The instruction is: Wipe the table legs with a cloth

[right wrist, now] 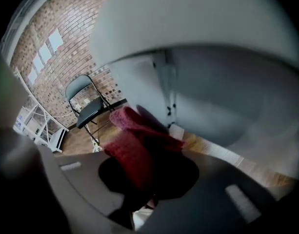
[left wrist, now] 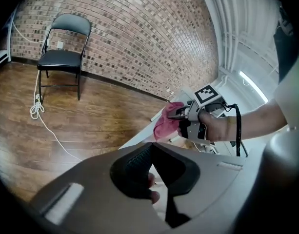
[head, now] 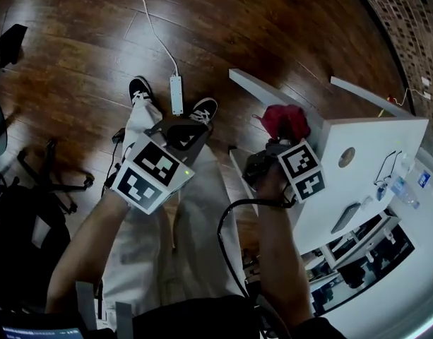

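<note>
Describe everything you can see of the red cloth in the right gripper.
The red cloth is soft, knit-looking fabric, dark red to pink, bunched and folded rather than spread. The right claw is shut on one end; the loose rest bulges beyond it, beside the white table leg. Whether it touches the leg cannot be told.

A red cloth (head: 287, 119) is gripped in the right gripper (head: 274, 144), at two o'clock from the centre, just beside a white table leg (head: 267, 89). The left gripper (head: 181, 135) is held at ten o'clock, above the person's legs. A white power strip (head: 176, 94) is seen on the wooden floor (head: 273, 20) at twelve o'clock.
</note>
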The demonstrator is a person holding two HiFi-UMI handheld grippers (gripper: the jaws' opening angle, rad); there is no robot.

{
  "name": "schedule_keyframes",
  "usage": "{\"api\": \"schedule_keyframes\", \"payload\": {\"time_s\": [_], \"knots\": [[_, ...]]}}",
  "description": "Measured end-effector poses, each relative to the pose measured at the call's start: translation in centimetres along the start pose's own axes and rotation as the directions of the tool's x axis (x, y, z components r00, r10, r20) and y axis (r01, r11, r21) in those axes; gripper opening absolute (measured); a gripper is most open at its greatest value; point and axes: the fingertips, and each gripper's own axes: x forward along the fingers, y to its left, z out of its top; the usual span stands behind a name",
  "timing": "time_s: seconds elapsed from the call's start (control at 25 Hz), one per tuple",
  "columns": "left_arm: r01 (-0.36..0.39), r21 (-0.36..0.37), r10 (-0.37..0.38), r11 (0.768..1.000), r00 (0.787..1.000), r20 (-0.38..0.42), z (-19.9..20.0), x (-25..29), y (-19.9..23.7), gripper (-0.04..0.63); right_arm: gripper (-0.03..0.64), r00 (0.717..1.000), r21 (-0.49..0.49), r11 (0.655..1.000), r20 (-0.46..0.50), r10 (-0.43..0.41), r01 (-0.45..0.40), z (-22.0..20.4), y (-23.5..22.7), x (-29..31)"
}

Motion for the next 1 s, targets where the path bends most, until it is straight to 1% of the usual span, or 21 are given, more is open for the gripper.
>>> {"api": "schedule_keyframes", "payload": {"time_s": [0.2, 0.52, 0.68, 0.84, 1.0], "knots": [[-0.009, -0.040, 0.010, 0.999, 1.000, 0.005, -1.9, 1.8, 2.5, 0.002, 0.066, 0.999, -0.005, 0.999, -0.013, -0.034, 0.034, -2.0, -1.0, 3.2], [-0.007, -0.065, 0.004, 0.998, 0.999, -0.048, -5.3, 5.3, 5.6, 0.002, 0.066, 0.996, -0.051, 0.995, -0.035, -0.081, 0.080, -5.3, -2.9, 9.0], [-0.021, -0.082, 0.016, 0.996, 0.998, -0.065, -6.6, 7.2, 7.4, 0.002, 0.066, 0.993, -0.069, 0.992, -0.059, -0.106, 0.102, -7.0, -3.7, 11.9], [-0.032, -0.124, 0.024, 0.992, 0.997, -0.071, -7.6, 9.2, 9.2, 0.002, 0.066, 0.987, -0.091, 0.987, -0.080, -0.138, 0.131, -8.6, -4.5, 14.7], [-0.021, -0.159, 0.010, 0.987, 0.998, -0.067, -8.3, 11.1, 10.3, 0.002, 0.066, 0.980, -0.120, 0.982, -0.112, -0.162, 0.149, -10.1, -5.3, 17.7]]}}
